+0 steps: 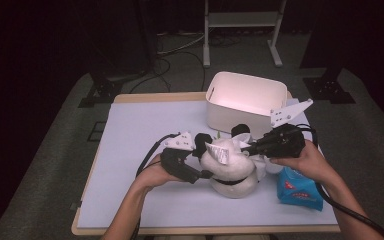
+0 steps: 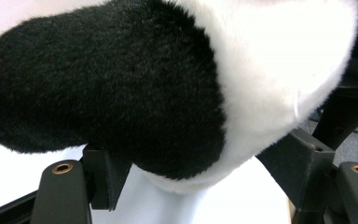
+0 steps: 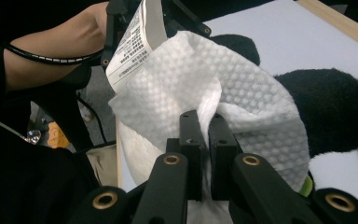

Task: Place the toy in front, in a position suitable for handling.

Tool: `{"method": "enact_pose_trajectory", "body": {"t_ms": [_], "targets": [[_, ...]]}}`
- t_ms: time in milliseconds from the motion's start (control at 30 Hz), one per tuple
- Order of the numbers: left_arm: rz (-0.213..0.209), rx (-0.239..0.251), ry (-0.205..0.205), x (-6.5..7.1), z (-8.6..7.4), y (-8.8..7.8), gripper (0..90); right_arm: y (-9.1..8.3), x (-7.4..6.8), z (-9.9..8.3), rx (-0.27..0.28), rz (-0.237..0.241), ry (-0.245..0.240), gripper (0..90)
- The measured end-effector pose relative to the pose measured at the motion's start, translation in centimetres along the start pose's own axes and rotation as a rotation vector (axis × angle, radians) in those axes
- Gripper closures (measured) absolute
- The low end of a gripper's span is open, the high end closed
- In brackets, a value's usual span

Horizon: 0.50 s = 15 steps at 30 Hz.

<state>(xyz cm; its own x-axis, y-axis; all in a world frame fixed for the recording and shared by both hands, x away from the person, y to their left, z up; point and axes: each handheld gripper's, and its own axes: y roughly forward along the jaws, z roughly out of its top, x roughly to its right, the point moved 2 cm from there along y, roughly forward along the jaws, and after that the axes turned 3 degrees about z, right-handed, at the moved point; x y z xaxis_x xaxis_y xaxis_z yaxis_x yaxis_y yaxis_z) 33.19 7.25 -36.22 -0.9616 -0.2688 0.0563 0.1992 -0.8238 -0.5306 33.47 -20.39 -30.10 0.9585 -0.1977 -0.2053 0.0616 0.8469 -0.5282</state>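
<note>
A black and white panda plush [image 1: 232, 167] lies on the pale table [image 1: 145, 130]. My left gripper [image 1: 205, 174] reaches in from its left side. In the left gripper view the plush's black limb [image 2: 112, 84] and white body sit between the jaws of the left gripper [image 2: 200, 172], and the fur bulges over both pads. My right gripper [image 1: 245, 148] comes from the right onto the top of the plush. Its jaws are shut on a white dimpled wipe [image 3: 205, 79] that drapes over the plush, right gripper [image 3: 208, 135]. A printed label [image 3: 133, 42] sticks up behind the wipe.
A white open box [image 1: 245, 92] stands at the back of the table, just behind the plush. A blue packet [image 1: 297, 189] lies at the front right, under the person's right wrist. Cables trail from both grippers toward the front edge.
</note>
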Motion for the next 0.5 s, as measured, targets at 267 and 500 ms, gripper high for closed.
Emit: {"method": "enact_pose_trajectory", "body": {"t_ms": [267,500], "targets": [[0.020,0.001,0.014,-0.1,0.0,-1.9,27.8,0.8,0.0,0.5,-0.006,0.015,-0.008,86.2],[0.031,-0.011,0.019,0.0,0.1,-2.2,27.8,1.2,-0.4,2.0,-0.044,0.003,-0.040,86.1]]}}
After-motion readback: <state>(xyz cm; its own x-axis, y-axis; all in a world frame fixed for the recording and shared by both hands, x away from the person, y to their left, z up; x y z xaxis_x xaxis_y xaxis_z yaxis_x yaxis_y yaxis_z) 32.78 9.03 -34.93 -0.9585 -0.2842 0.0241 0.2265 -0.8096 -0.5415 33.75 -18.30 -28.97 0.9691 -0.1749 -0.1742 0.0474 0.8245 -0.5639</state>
